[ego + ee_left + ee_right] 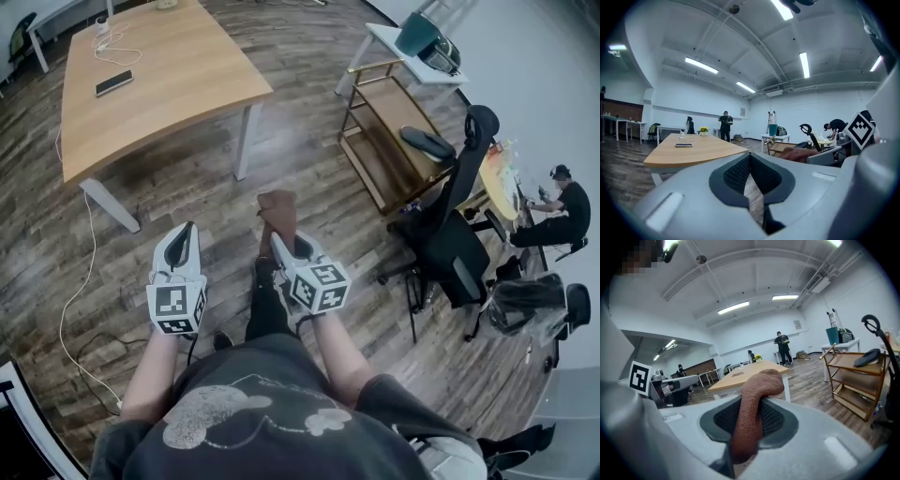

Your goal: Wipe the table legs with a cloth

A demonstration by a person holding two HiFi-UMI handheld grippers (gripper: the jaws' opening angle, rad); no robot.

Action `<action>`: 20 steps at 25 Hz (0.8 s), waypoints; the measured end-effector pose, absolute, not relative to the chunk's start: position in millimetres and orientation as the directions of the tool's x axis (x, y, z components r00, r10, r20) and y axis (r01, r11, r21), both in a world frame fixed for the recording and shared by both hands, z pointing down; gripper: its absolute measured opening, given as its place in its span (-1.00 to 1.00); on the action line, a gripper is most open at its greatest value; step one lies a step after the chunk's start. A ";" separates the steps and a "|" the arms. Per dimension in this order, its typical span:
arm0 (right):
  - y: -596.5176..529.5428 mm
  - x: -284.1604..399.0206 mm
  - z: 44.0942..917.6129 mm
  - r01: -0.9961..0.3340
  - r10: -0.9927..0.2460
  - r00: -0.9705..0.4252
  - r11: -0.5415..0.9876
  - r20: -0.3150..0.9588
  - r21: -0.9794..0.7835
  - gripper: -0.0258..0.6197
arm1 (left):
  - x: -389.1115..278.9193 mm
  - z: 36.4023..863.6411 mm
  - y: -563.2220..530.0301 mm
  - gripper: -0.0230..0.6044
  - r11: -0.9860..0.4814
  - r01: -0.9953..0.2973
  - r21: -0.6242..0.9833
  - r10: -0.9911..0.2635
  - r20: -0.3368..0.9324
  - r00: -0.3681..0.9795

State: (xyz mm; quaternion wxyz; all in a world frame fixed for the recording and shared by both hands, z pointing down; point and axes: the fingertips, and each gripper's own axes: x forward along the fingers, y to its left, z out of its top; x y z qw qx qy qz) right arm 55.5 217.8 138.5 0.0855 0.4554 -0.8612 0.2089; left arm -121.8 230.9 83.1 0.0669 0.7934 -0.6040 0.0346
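The right hand-held gripper [749,420] is clenched on a brown cloth [757,392], whose free end curls over the jaw tips. The left hand-held gripper [750,164] is closed with nothing in it. Both hang over the wood floor [309,150], well short of the table [159,80] and its white legs [243,141].

Likely an open-plan office: a pale wooden-topped table on white legs [178,75], a black swivel office chair [455,248], long ceiling strip lights [805,64], and a person working at a far desk [561,208].

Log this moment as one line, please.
right gripper: shut on brown cloth | left gripper: shut, empty | table legs: not yet reached
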 end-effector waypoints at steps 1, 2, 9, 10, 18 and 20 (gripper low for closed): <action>207.7 57.4 141.2 -0.819 -0.748 -0.572 0.496 0.338 -0.290 -0.67 | -123.1 84.2 223.0 -0.87 -0.250 -0.967 0.058 -0.957 0.134 0.255; 196.4 58.9 143.2 -0.816 -0.745 -0.576 0.497 0.336 -0.296 -0.67 | -124.4 85.1 213.7 -0.87 -0.237 -0.970 0.053 -0.961 0.134 0.242; 92.7 73.5 153.8 -0.794 -0.720 -0.608 0.535 0.335 -0.289 -0.67 | -110.1 98.4 126.1 -0.87 -0.189 -0.981 0.054 -0.968 0.158 0.195; 76.3 75.4 156.1 -0.787 -0.711 -0.616 0.544 0.338 -0.291 -0.67 | -106.5 100.8 110.8 -0.87 -0.179 -0.982 0.059 -0.969 0.161 0.186; -42.1 84.4 169.0 -0.718 -0.604 -0.689 0.645 0.399 -0.263 -0.67 | -82.9 105.0 -2.6 -0.87 -0.116 -0.992 0.044 -0.976 0.181 0.122; -63.6 80.7 179.7 -0.698 -0.572 -0.701 0.674 0.426 -0.243 -0.67 | -85.4 112.1 -22.4 -0.87 -0.093 -0.995 0.045 -0.976 0.195 0.100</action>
